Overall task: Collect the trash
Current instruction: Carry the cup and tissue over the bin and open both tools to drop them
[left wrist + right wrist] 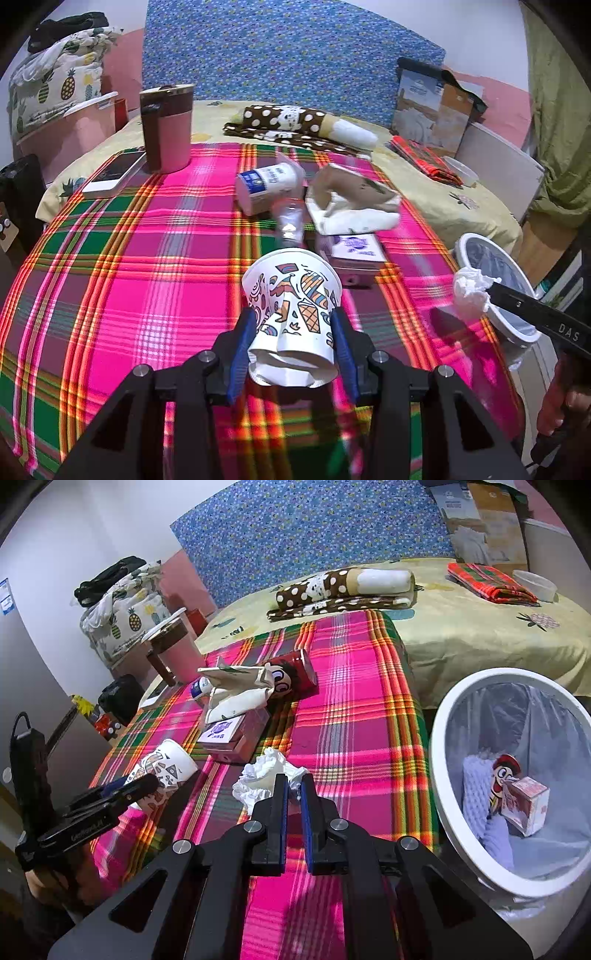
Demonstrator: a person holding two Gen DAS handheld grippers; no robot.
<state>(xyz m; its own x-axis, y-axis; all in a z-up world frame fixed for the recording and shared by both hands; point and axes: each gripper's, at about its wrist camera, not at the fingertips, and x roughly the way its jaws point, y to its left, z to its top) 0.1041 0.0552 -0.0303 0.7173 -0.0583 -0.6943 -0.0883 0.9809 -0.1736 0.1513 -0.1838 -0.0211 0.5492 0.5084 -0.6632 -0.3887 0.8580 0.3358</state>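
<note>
A patterned paper cup [291,291], squeezed and creased, is gripped on its side between the blue pads of my left gripper [292,315], above the plaid cloth. From the right wrist view the same cup [173,766] sits in the left gripper [149,786] at lower left. My right gripper [293,781] is shut on a crumpled white tissue [260,779], held near the bed's edge; the left wrist view shows that tissue [467,291] right beside the white trash bin [461,251]. The bin [439,738], lined with a clear bag, holds a small carton [524,805] and other waste.
On the plaid cloth lie a yogurt cup [264,184], a clear plastic bottle [290,221], a crumpled paper bag [354,199], a purple-printed box [356,251] and a red can [291,672]. A pink tumbler [166,129], a phone [114,171] and a polka-dot cloth [288,122] lie farther back.
</note>
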